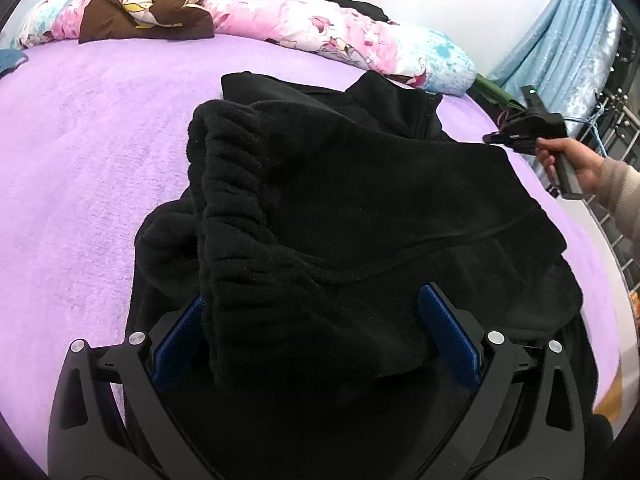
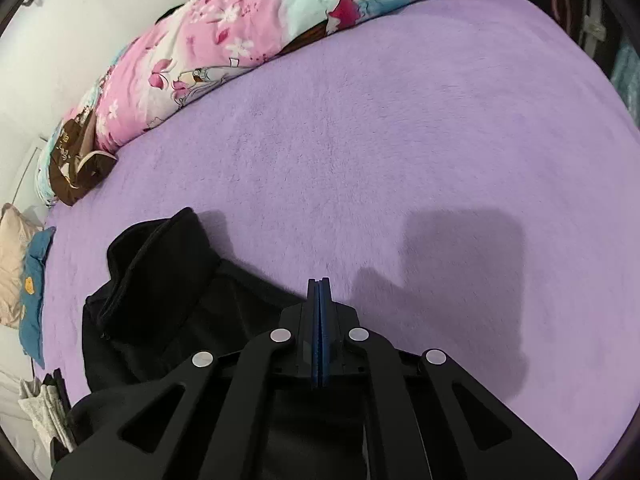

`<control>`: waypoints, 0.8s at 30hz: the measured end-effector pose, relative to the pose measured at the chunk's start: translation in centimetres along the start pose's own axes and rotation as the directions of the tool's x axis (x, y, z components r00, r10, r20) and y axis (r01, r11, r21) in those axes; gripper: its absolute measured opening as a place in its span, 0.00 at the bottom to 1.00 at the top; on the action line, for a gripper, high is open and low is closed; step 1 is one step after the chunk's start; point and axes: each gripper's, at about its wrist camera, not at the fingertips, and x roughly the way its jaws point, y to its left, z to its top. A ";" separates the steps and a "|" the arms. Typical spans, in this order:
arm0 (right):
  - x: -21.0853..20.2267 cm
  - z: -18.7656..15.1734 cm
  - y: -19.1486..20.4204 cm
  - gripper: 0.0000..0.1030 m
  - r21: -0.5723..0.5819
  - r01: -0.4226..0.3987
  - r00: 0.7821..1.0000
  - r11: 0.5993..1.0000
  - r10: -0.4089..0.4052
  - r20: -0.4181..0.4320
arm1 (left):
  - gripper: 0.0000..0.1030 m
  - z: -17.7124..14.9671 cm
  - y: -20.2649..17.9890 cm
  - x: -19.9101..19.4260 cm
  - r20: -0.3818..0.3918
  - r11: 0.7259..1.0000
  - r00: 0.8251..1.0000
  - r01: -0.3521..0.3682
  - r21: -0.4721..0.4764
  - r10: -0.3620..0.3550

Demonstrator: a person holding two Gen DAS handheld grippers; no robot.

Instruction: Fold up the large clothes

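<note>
A big black fleece garment (image 1: 360,184) lies on the purple bed cover (image 1: 80,152), with a thick folded layer raised toward the camera. My left gripper (image 1: 313,296) holds that bunched layer, its blue pads (image 1: 448,332) pressing on either side of the fabric. The right wrist view shows my right gripper (image 2: 319,282) shut with nothing between its pads, hovering at the garment's edge (image 2: 168,288) over the bed cover (image 2: 400,140). In the left wrist view the right gripper (image 1: 516,134) sits at the far right, held by a hand (image 1: 572,160), just beyond the garment's right corner.
A pink and blue floral quilt (image 1: 304,28) and a brown garment (image 1: 148,8) lie along the wall side of the bed. A blue curtain (image 1: 560,40) and a metal rail (image 1: 616,128) stand at the right. Pillows and small clothes (image 2: 24,280) lie by the bed's left end.
</note>
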 end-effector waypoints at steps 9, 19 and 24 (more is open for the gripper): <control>-2.2 -2.8 -1.2 0.33 0.030 -0.027 0.998 0.999 0.025 0.063 | 0.94 0.2 0.2 -0.1 -0.004 1.000 1.000 0.015 -0.021 -0.015; -10.6 -15.4 -2.5 0.88 0.014 -0.109 0.994 0.994 0.108 0.031 | 0.94 -2.1 0.7 -4.2 0.022 0.997 0.999 0.040 -0.066 -0.039; -12.9 -24.7 -4.7 0.88 0.038 -0.136 0.991 0.990 0.136 0.004 | 0.94 -4.9 2.2 -5.6 -0.026 0.986 1.000 0.007 -0.164 -0.012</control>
